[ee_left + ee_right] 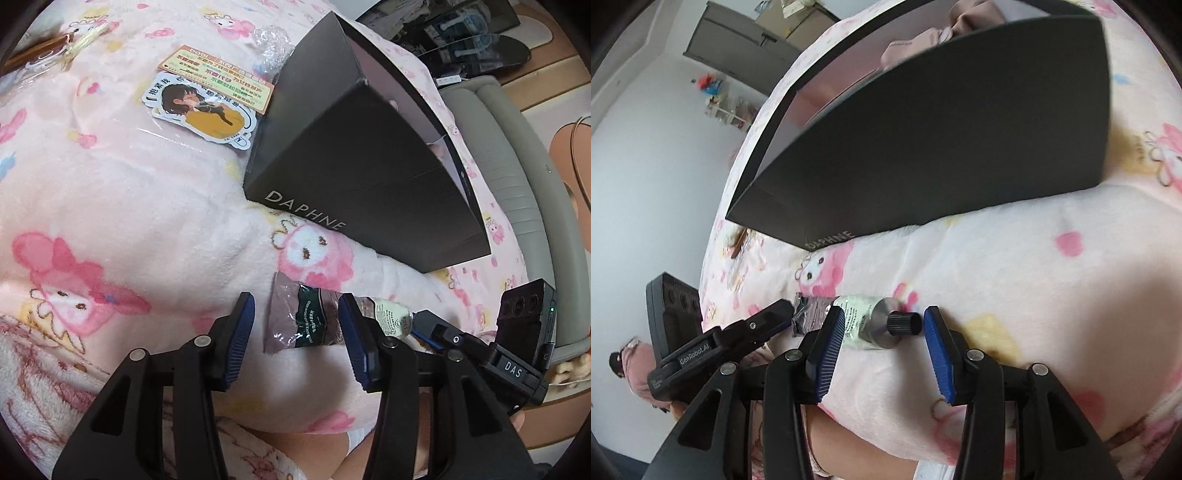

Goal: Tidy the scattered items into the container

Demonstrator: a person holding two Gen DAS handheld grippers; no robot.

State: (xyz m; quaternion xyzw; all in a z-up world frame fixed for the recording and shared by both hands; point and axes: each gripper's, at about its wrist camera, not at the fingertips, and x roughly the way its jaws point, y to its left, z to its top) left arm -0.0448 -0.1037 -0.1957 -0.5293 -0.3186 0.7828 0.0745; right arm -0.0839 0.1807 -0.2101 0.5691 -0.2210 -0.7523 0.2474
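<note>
A black DAPHNE box [351, 155] [923, 129], open at the top, stands on the pink blanket. Just before it lie a brown and green sachet [295, 317] [809, 310] and a cream-labelled tube [391, 314] [864, 317] with a black cap [905, 323], end to end. My left gripper [295, 325] is open and straddles the sachet, its pads not pressing it. My right gripper [882, 325] is open around the tube's cap end. Each gripper shows at the edge of the other's view.
A cartoon sticker [207, 107], a printed card [221, 74] and a scrap of bubble wrap [273, 40] lie left of the box. A gold-tasselled item [74, 40] sits at the far left. Pink cloth [923, 40] shows inside the box. The bed's grey edge [509, 166] runs on the right.
</note>
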